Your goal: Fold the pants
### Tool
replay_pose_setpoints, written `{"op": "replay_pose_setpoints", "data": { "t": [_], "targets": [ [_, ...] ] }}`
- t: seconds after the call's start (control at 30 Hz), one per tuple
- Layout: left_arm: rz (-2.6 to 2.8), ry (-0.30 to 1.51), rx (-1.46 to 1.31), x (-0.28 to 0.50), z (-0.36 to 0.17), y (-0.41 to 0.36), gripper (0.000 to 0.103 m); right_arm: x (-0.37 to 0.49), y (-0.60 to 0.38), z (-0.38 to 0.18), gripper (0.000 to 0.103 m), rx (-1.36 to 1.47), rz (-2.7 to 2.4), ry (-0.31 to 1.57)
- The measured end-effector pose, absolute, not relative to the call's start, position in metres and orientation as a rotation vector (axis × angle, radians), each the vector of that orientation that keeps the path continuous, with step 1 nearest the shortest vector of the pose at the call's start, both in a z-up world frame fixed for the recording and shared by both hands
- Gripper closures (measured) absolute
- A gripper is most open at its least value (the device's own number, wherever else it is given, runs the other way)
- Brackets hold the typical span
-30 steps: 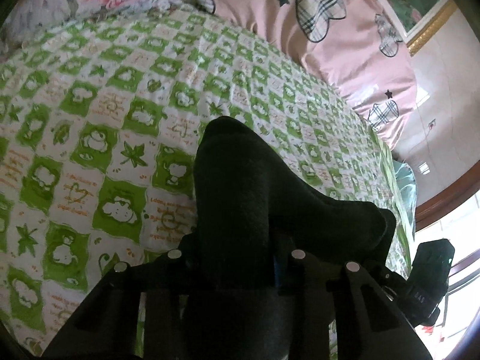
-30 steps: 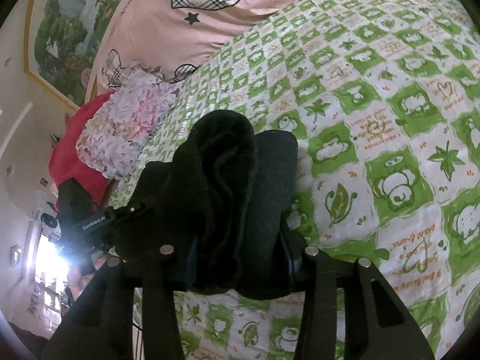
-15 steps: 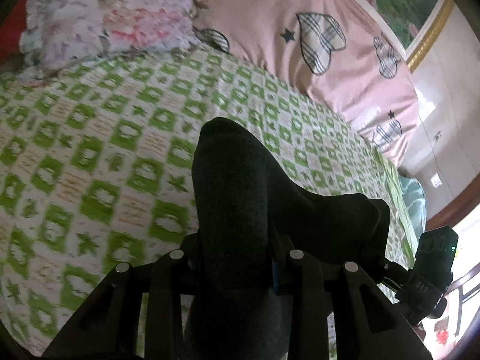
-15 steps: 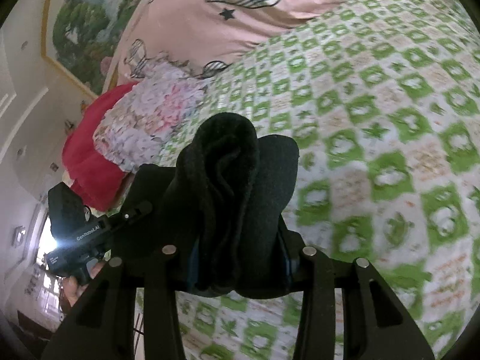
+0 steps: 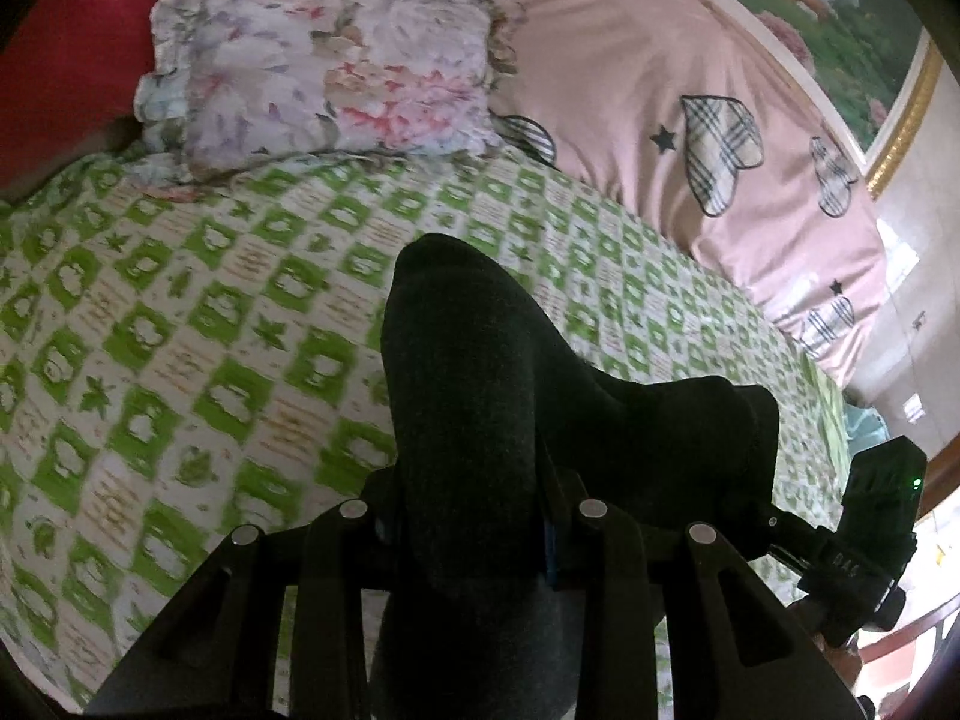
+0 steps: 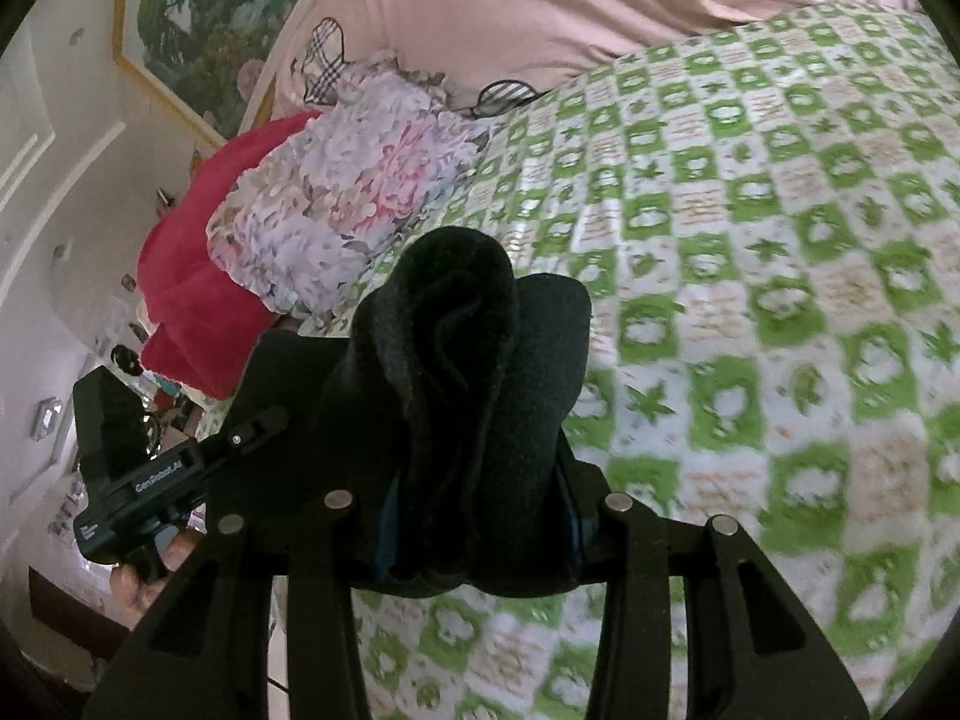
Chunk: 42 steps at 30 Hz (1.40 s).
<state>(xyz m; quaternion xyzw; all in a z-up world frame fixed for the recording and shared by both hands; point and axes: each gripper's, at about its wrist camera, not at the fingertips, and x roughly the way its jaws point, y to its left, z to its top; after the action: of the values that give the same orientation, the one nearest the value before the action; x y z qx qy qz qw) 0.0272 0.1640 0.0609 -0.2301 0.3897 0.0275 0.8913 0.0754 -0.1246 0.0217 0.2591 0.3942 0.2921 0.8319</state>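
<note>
Left wrist view: the left tongs (image 5: 474,516) are closed on a bunched fold of the dark charcoal fleece pants (image 5: 468,372), held above the green-and-white checked bed sheet (image 5: 180,330).

Right wrist view: the right tongs (image 6: 474,516) are clamped on the pants (image 6: 462,360), near a floral ruffled pillow (image 6: 336,192).

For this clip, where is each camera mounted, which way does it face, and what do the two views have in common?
Left wrist: sits on the left gripper, looking along its fingers over the green checked bedspread toward the floral pillow; the right gripper shows at lower right.
Right wrist: sits on the right gripper, facing the same bedspread; the left gripper shows at lower left.
Shared: dark pants clamped in both grippers, floral pillow, pink heart bedding.
</note>
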Motion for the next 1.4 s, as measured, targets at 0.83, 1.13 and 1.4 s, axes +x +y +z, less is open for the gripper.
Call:
{"op": "replay_pose_setpoints", "data": {
  "t": [0.83,1.13,1.4],
  "targets": [
    [0.147,0.833,-0.474,0.052,0.031,0.207,0.070,0.133,-0.072,0.010,0.056,0.445,0.662,0.879],
    [0.140,0.855,-0.485,0.054,0.019,0.211,0.061,0.135,-0.076,-0.001,0.041,0.416,0.628,0.887],
    [0.155,0.866,-0.496,0.051,0.013,0.216,0.046,0.135,-0.076,-0.002,0.025,0.353,0.588,0.871]
  ]
}}
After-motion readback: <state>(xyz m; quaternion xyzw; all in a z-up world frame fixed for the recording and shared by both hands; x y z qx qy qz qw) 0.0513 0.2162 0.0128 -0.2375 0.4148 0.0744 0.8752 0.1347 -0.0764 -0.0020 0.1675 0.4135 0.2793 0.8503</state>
